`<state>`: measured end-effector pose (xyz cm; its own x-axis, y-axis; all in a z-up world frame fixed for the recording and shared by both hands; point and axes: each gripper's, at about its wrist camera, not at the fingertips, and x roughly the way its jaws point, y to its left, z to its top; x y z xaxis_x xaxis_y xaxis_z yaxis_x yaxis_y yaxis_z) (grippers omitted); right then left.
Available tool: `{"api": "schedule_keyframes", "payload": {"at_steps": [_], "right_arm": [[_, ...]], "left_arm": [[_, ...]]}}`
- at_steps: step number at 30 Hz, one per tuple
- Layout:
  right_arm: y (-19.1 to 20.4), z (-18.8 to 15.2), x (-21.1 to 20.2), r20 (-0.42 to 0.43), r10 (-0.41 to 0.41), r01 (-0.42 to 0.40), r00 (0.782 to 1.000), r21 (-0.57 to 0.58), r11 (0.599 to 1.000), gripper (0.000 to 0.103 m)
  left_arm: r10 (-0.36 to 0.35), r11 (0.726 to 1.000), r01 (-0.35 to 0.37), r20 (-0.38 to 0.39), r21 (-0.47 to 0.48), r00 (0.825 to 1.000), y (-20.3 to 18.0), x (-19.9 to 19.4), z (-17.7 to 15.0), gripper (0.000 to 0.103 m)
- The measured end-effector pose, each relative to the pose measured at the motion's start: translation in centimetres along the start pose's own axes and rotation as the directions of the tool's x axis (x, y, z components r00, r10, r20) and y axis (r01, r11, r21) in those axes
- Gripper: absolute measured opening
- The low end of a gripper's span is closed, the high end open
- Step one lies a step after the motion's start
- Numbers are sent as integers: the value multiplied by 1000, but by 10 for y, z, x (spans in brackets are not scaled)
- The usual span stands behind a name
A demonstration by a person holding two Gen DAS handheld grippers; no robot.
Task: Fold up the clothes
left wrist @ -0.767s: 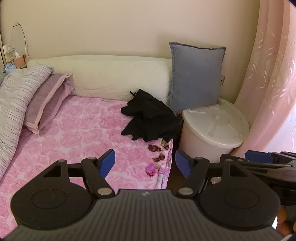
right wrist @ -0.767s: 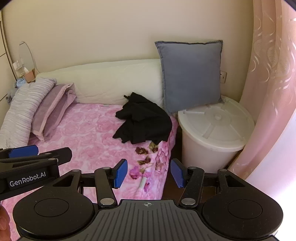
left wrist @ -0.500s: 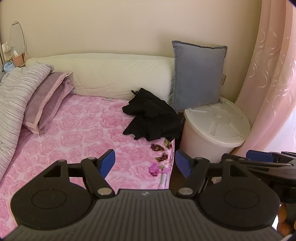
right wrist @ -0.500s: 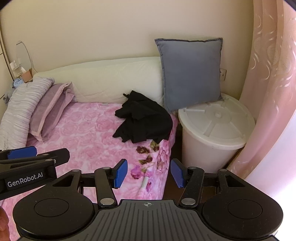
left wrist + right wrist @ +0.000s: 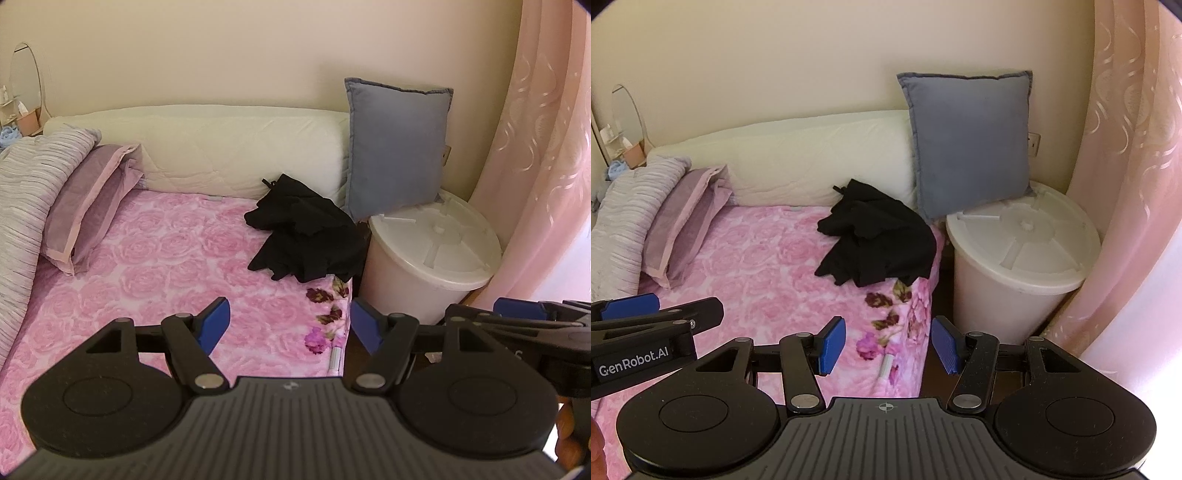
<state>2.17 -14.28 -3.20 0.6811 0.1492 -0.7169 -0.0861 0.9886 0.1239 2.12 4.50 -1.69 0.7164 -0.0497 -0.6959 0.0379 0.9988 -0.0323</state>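
a crumpled black cloth garment [image 5: 306, 236] is seen lying in a soft heap on the pink rose-patterned fuzzy blanket [image 5: 155, 273] of the bed, near the bed's right edge. it is touched by neither claw. the heap is bunched and lumpy, with dark folds and a thin strap sticking up at the top.

the left black plastic gripper with blue ribbed pads [image 5: 290, 326] is held well apart from the garment. its jaws are spread wide and nothing is gripped between them. the right black plastic gripper with blue ribbed pads [image 5: 888, 347] is also held with its jaws apart, and nothing is caught in them. flat round shapes and a ridged grey panel are seen on both tools.

behind the garment, a long cream quilted bolster [image 5: 221, 151] is laid along the wall. a square grey-blue cushion with a stitched border [image 5: 395, 147] is stood upright, leaning on the wall. beside the bed, a round white plastic bin with a ribbed lid [image 5: 432, 254] is placed. a purple satin pillow [image 5: 85, 206] and a grey striped crinkly quilt [image 5: 26, 192] are piled on the left. a pink shiny curtain with swirl marks [image 5: 539, 155] is hung on the right.

the white words "genrobot.ai" are printed on the left tool's side, as seen from the right camera.
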Motion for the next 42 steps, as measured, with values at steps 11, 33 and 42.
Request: {"api": "schedule_keyframes", "payload": {"at_steps": [11,33,42], "right_arm": [[-4,-2,-1,-8,-41,42,999,13,999,56],[11,13,1,-23,-55,55,998,5,998,56],[21,22,11,-25,-37,37,999,-15,999,56]], "left_arm": [[-38,999,39,-11,8,999,-4,8,-1,69],[-44,999,44,-22,1,999,13,14,2,69],[-21,999,20,-26,-34,999,27,15,3,69]]}}
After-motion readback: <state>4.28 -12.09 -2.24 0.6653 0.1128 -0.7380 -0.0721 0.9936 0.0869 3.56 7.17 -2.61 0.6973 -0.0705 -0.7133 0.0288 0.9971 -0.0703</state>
